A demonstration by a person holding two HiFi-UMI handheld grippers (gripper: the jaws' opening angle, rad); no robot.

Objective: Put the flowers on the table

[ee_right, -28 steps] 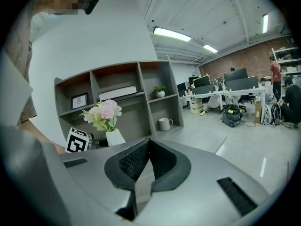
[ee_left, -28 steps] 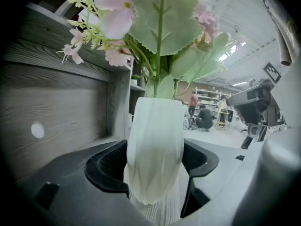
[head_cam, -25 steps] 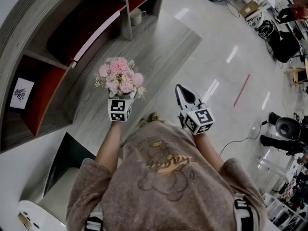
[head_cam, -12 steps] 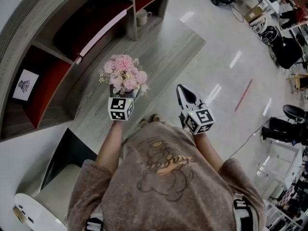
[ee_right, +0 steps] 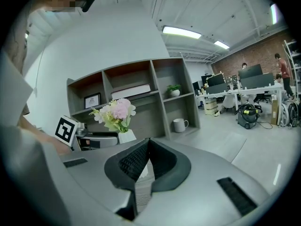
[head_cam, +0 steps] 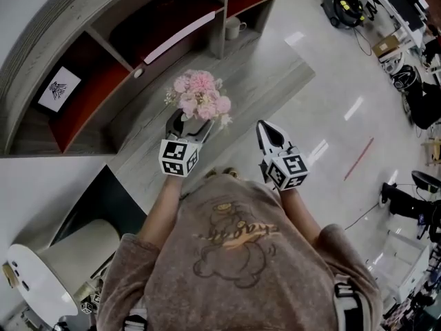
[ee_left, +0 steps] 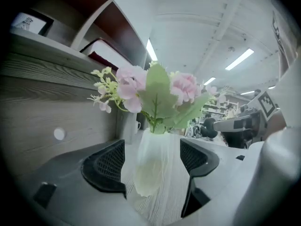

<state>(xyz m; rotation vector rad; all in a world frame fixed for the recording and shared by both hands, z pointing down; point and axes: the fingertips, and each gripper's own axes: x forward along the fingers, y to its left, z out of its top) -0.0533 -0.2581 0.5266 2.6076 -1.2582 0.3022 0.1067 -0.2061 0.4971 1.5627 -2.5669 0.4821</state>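
Flowers (head_cam: 201,95) in white vase (ee_left: 151,166): upright on grey worktop (head_cam: 265,81). Left tool (head_cam: 189,123): released, jaws spread either side of the vase, apart from it. Right tool (head_cam: 270,135): clenched, empty, right of the vase.

Grey wood-grain table (head_cam: 269,74) runs under the left gripper (ee_left: 153,160); vase of flowers (ee_left: 149,175) stands on it between the parted jaws. Beyond the jaws, shelf (ee_right: 160,86) holds mug (ee_right: 179,125) and plant pot (ee_right: 174,91).

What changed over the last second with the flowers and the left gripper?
The left gripper let go. Its jaws, closed on the vase before, now stand apart with a gap on each side. The vase of pink flowers now stands by itself on the grey wooden table. The right gripper stayed shut and empty, held off to the side.
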